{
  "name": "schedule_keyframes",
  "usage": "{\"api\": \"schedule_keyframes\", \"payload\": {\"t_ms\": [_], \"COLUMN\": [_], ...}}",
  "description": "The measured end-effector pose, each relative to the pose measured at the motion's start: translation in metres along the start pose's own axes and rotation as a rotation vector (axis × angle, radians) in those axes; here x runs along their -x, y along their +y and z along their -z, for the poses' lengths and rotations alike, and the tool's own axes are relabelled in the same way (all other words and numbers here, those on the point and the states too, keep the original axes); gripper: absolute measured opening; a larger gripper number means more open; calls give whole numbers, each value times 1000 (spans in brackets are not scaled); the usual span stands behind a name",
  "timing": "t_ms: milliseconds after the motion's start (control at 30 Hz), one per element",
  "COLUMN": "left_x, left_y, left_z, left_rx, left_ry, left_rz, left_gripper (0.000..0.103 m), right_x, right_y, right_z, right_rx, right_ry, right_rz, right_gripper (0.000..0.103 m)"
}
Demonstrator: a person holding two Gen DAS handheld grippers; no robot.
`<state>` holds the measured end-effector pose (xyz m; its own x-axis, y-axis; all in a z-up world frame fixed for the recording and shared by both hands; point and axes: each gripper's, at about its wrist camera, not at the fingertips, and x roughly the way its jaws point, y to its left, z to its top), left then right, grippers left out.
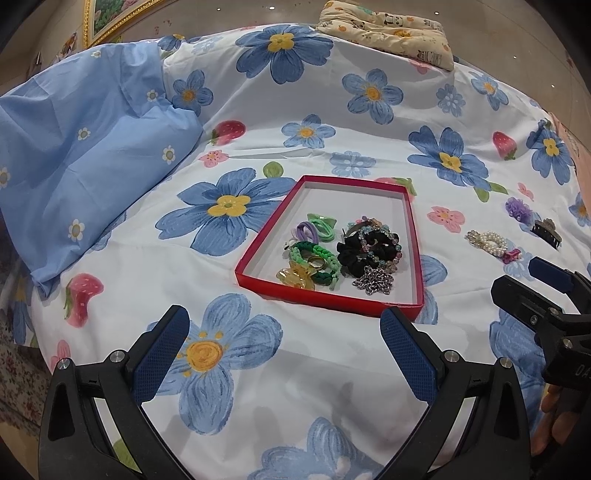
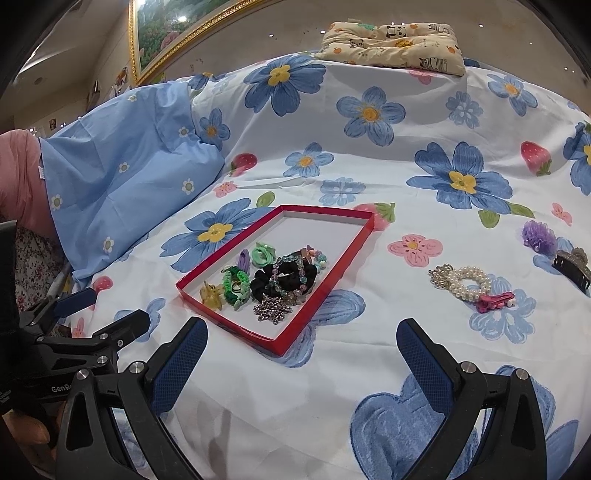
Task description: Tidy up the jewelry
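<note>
A shallow red tray (image 1: 416,236) (image 2: 334,271) lies on the floral bedsheet. It holds green hair ties (image 1: 321,225), a black scrunchie (image 1: 351,256) (image 2: 264,282), a beaded bracelet, a silver chain (image 1: 373,282) (image 2: 271,308) and a yellow clip (image 1: 293,278) (image 2: 211,294). Right of the tray lie a pearl bracelet (image 1: 489,242) (image 2: 467,282), a pink clip (image 2: 495,301), a purple scrunchie (image 2: 539,234) and a dark claw clip (image 2: 570,267). My left gripper (image 1: 286,325) is open and empty, just in front of the tray. My right gripper (image 2: 301,336) is open and empty, near the tray's front right corner.
A light blue pillow (image 1: 85,155) (image 2: 133,173) lies at the left. A panda-print cushion (image 1: 391,31) (image 2: 395,46) sits at the bed's far end. A gold-framed picture (image 2: 166,33) hangs beyond. Bare sheet lies between the tray and the loose items.
</note>
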<state>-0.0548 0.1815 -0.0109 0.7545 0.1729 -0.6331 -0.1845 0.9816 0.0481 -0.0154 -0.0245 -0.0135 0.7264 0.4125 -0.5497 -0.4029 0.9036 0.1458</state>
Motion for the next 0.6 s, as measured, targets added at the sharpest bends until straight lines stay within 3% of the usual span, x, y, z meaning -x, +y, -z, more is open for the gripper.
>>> {"api": "schedule_keyframes", "payload": {"t_ms": [600], "left_x": [0], "left_y": [3], "left_z": [-2], "left_rx": [-5], "left_ry": [-3], "left_rz": [-9], "left_gripper": [103], "right_x": [2], "right_y": [0], "right_z": [-2], "right_rx": [0], "right_ry": [1], "right_rz": [-1], "right_gripper": [103]}}
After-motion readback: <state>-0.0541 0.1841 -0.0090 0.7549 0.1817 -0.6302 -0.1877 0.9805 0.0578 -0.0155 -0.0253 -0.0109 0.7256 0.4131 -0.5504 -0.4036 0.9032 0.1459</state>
